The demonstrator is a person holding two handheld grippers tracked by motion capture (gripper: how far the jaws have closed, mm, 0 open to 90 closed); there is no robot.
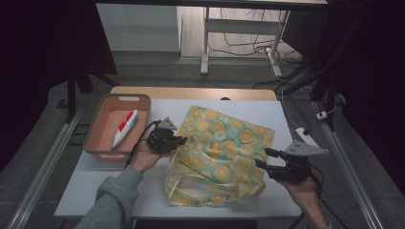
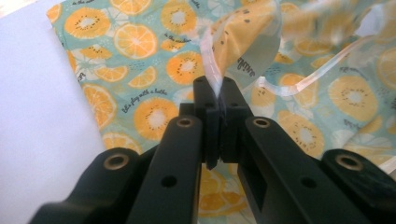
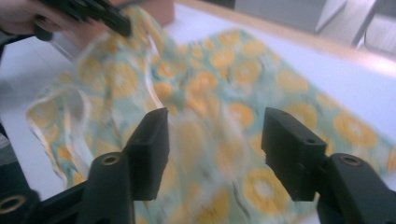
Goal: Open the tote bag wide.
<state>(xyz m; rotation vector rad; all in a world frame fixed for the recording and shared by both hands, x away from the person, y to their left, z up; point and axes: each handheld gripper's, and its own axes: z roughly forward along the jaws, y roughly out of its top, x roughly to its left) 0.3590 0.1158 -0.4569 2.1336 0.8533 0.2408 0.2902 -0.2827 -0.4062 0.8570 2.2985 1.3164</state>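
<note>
A fabric bag (image 1: 219, 152) printed with orange and kiwi slices on teal lies crumpled on the white table (image 1: 86, 191). My left gripper (image 1: 184, 140) is at the bag's left edge, shut on its clear plastic-trimmed rim (image 2: 212, 77), which rises pinched between the black jaws. My right gripper (image 1: 262, 157) hovers at the bag's right edge with its jaws apart; the bag (image 3: 210, 93) lies beyond them, nothing gripped between. The other hand and gripper (image 3: 98, 14) show at the top left of the right gripper view.
A pink tray (image 1: 95, 129) stands at the table's left, holding a red and white tube (image 1: 125, 127). A wooden strip (image 1: 191, 93) runs along the far edge. A white power strip (image 1: 305, 136) lies off the right side. Metal rails flank the table.
</note>
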